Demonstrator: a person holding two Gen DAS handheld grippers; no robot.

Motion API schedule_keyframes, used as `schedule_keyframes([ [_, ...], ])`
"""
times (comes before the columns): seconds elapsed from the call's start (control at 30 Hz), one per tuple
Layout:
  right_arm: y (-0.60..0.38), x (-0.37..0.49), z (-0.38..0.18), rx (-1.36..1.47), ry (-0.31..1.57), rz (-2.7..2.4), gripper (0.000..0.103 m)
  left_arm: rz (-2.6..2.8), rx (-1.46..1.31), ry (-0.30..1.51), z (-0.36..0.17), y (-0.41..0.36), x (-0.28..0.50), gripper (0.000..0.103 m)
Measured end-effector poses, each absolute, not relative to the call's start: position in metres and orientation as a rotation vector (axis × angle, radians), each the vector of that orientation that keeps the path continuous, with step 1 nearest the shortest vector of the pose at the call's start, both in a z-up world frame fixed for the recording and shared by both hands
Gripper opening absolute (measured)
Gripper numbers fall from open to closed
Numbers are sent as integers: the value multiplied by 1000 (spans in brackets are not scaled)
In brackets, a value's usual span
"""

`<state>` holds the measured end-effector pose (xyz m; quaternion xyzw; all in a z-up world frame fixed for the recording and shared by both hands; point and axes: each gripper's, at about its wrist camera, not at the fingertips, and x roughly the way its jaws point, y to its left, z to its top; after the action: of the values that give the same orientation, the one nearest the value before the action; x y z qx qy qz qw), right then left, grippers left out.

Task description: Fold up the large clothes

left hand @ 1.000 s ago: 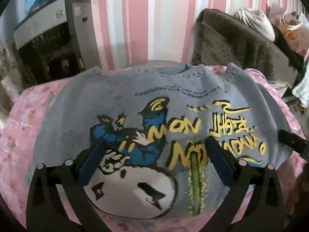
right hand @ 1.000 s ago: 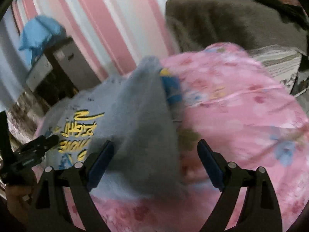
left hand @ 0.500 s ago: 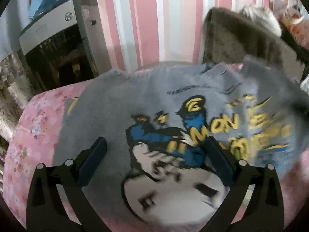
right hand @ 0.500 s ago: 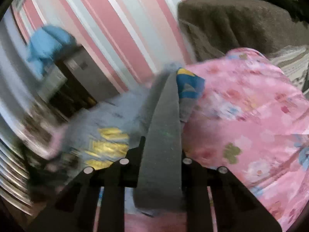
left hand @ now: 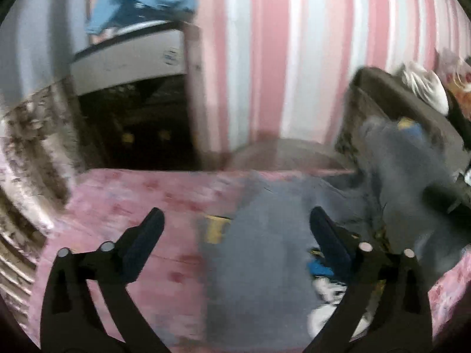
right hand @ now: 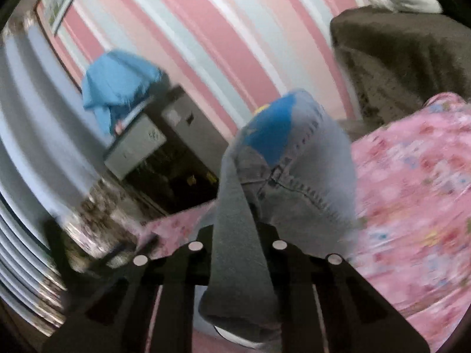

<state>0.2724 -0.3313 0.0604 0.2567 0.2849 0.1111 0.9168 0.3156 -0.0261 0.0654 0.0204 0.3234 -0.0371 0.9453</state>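
Now we see our right gripper [right hand: 238,235] clamped, its jaws just closed, on a bunched edge of the grey printed sweatshirt [right hand: 294,182], lifting it off the pink floral bed cover [right hand: 412,191], likely to start a fold. Our left gripper [left hand: 235,235] gapes wide over the sweatshirt's left edge, gripping nothing. Blur hides the print.
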Motion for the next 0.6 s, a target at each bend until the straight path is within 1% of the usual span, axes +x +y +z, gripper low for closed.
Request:
schedule_keyframes([
  [0.1, -301, 291, 17, 525, 677, 180, 15, -51, 36, 679, 61, 0, 312, 100],
  [0.17, -284, 290, -2, 446, 680, 157, 15, -71, 11, 711, 50, 8, 311, 100],
  [0.23, -275, 282, -5, 380, 639, 145, 14, -85, -14, 742, 39, 13, 312, 100],
  [0.33, -281, 277, -5, 389, 617, 171, 14, -129, -65, 764, 34, 12, 318, 100],
  [0.6, -297, 268, -5, 379, 591, 275, 14, -238, -12, 770, 39, -50, 343, 100],
])
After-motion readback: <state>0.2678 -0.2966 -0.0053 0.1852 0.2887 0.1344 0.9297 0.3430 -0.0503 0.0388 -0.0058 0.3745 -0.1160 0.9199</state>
